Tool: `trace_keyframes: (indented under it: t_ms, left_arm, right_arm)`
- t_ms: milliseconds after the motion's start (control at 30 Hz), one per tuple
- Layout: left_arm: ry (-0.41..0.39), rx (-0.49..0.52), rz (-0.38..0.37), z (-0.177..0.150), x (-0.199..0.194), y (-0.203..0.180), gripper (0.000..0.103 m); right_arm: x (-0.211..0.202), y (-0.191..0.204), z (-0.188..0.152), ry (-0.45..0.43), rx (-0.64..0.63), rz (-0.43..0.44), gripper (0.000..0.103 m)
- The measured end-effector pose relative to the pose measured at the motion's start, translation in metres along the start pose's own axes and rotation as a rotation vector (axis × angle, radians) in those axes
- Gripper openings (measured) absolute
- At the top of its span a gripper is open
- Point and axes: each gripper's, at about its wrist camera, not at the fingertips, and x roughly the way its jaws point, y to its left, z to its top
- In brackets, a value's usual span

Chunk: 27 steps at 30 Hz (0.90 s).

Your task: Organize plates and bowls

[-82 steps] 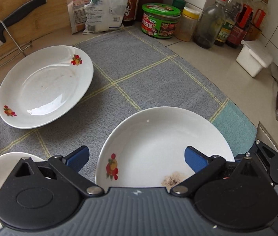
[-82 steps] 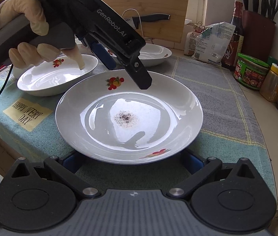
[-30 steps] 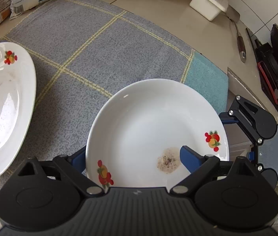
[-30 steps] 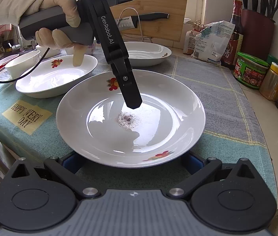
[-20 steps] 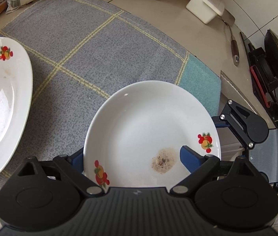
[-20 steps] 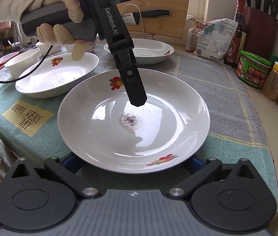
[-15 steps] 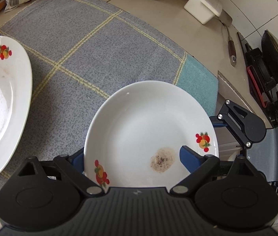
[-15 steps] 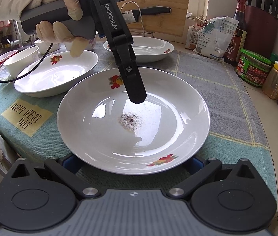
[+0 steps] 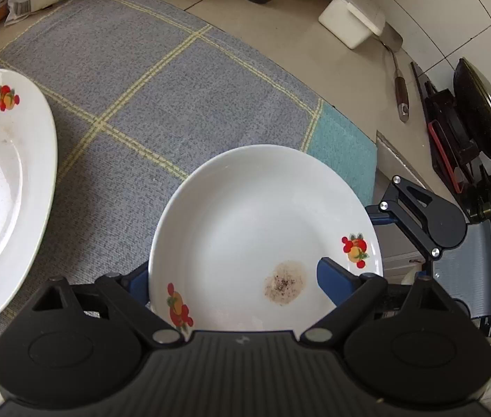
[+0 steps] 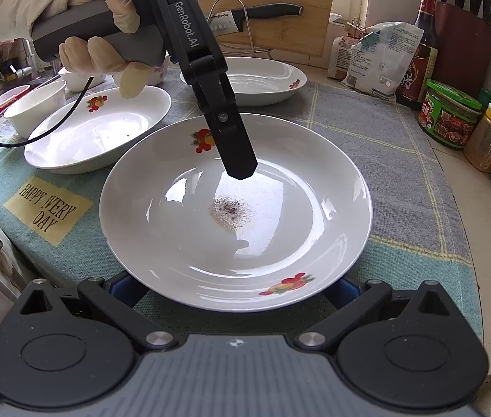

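A white plate with fruit motifs and a speckled brown stain at its centre sits on a grey checked cloth. The left gripper straddles the plate's rim with jaws wide apart, one blue pad outside the rim and the other over the plate's inside. The right gripper frames the plate's near edge, fingers spread and mostly hidden beneath the rim; whether they touch cannot be told.

Only the right wrist view shows the gloved hand gripping the left tool's handle and angling it steeply down over the stain, besides a second plate, a third plate and small bowls. Only the left wrist view shows the stove, lidded wok and spatula.
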Motion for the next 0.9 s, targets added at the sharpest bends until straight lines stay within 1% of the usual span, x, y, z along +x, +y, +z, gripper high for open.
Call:
trace_keyframes:
  t_ms: [233, 400, 567, 900]
  left_arm:
    - [-0.027, -0.041, 0.002, 0.000, -0.008, 0.001, 0.093]
    - [-0.052, -0.076, 0.021, 0.005, -0.010, -0.002, 0.093]
    - [-0.061, -0.103, 0.039, 0.012, -0.009, -0.006, 0.093]
    - [-0.082, -0.136, 0.047, 0.032, -0.007, -0.009, 0.093]
  right_arm:
    - [-0.005, -0.011, 0.007, 0.006, -0.042, 0.037, 0.103]
    - [-0.006, -0.023, 0.012, 0.006, -0.072, 0.065, 0.103]
    - [-0.007, -0.036, 0.017, 0.004, -0.105, 0.085, 0.103]
    - [-0.010, -0.057, 0.022, -0.004, -0.140, 0.101, 0.103]
